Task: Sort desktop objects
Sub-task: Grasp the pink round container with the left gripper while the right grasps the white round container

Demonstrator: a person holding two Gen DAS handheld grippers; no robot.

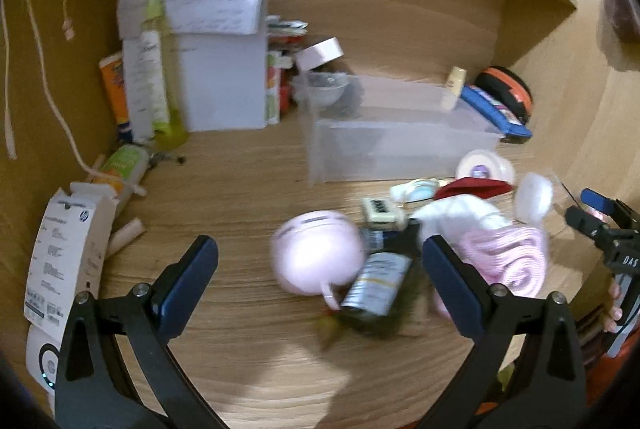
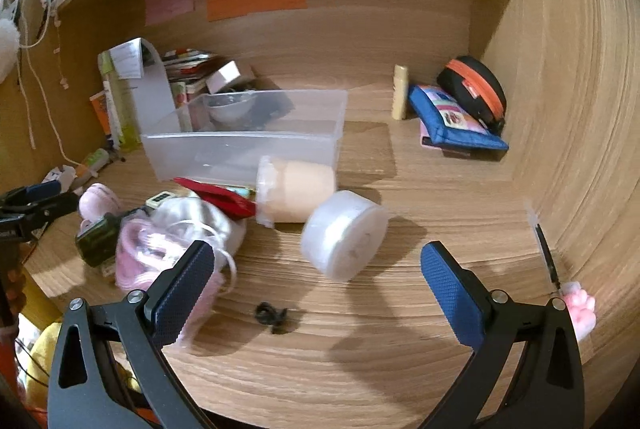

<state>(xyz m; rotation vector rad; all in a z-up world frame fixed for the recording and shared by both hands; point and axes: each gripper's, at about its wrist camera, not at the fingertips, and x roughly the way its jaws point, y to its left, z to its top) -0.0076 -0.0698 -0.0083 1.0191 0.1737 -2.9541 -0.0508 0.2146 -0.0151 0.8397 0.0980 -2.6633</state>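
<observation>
Both tongs, left (image 1: 320, 269) and right (image 2: 316, 269), were held open; the roll (image 2: 345, 233) before the bin (image 2: 244, 143) should be straddled squarely.

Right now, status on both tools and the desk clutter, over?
Left tool open, empty, above the pink round case. Right tool open, empty, facing the white translucent round tub. Clear plastic bin behind the pile, nothing sorted yet.

— What sits on the wooden surface (image 2: 360, 349)?
— A clear plastic bin (image 2: 248, 141), a white round tub (image 2: 344, 233) on its side, a blue pouch (image 2: 452, 121), a pink pile of cloth (image 2: 140, 253).
— Anything small?
— A black bit (image 2: 272, 317) near the front.
</observation>
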